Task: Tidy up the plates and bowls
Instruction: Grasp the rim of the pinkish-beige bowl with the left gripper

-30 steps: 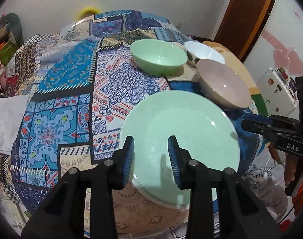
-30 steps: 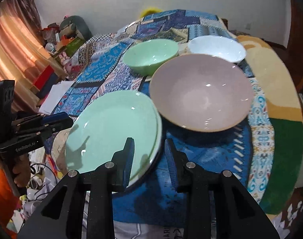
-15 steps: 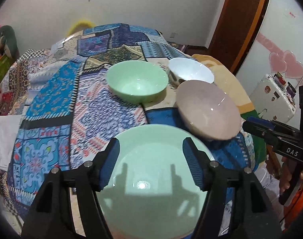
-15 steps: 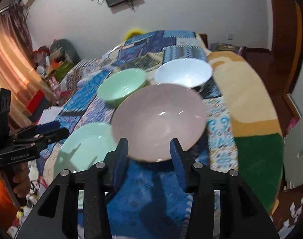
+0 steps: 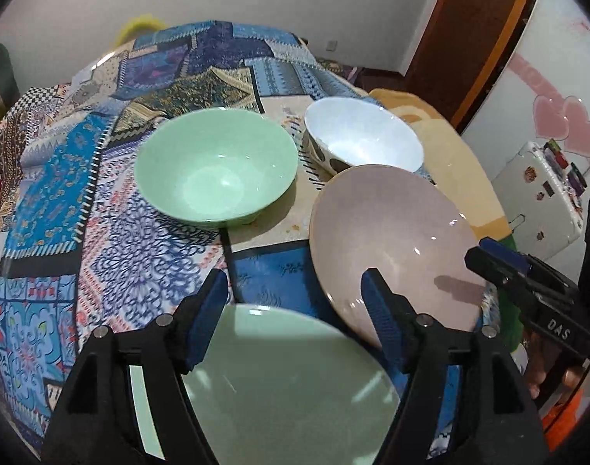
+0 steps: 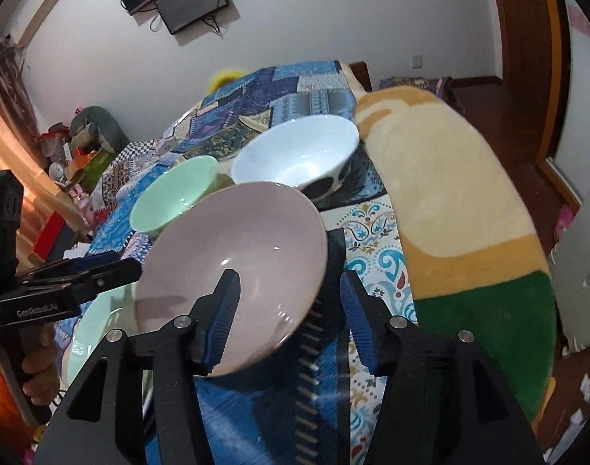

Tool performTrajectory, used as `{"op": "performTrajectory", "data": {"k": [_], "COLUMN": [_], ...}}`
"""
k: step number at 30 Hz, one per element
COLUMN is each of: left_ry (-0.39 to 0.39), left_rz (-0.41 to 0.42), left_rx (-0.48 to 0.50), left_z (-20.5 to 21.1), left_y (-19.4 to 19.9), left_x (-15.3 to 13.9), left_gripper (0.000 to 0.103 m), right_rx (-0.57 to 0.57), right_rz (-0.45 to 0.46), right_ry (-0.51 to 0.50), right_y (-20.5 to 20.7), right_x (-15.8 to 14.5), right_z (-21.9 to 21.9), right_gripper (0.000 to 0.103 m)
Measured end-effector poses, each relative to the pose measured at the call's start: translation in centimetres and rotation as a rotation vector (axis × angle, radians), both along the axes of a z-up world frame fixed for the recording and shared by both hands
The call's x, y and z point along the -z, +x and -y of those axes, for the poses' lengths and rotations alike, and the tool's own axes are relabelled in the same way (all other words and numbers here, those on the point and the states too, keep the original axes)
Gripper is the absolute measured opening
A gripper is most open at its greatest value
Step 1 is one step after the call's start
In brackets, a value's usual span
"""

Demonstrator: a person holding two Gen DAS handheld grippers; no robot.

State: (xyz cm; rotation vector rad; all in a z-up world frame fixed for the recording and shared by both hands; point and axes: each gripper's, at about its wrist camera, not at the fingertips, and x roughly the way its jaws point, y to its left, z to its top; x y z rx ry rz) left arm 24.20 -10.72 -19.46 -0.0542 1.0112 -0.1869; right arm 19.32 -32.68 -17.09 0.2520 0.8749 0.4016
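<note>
On the patchwork cloth [image 5: 112,255], both the left gripper [image 5: 295,317] and right gripper [image 6: 287,310] hover spread wide, the green plate [image 5: 287,387] beneath the left's jaws, the pink bowl [image 6: 233,271] ahead of the right's.

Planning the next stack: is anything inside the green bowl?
No, the green bowl shows only its bare glossy inside in the left wrist view.
</note>
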Motion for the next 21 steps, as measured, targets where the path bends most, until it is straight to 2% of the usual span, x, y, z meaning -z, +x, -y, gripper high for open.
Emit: {"op": "performTrajectory", "data": {"k": [4, 6, 10, 13, 18, 21], "left_ry": [-0.007, 0.003, 0.001, 0.003, -0.007, -0.028], "left_rz": [-0.038, -0.046, -0.069, -0.074, -0.095, -0.121], "left_rx": [0.007, 0.014, 0.029, 0.036, 0.047, 0.046], "left_z": [0.7, 1.1, 1.9, 2.3, 2.7, 2.7], "left_y": [1.3, 1.7, 2.4, 2.7, 3.2, 3.5], "left_x": [1.2, 1.6, 2.4, 2.7, 3.6, 4.3], "left_gripper": [0.067, 0.06, 0.054, 0.046, 0.026, 0.019], "right_rx": [-0.004, -0.009, -0.04, -0.044, -0.037, -0.036], "right_rz": [-0.016, -0.023, -0.051, -0.047, -0.045, -0.038], "right_ry": [0.01, 0.022, 0.081, 0.074, 0.056, 0.047], "right_y": [0.5, 0.6, 0.8, 0.7, 0.9, 0.9], "right_x": [0.8, 1.0, 1.4, 1.5, 1.9, 2.0], "right_z": [0.0, -0.1, -0.3, -0.5, -0.6, -0.5], "right_gripper": [0.05, 0.05, 0.05, 0.046, 0.039, 0.031]}}
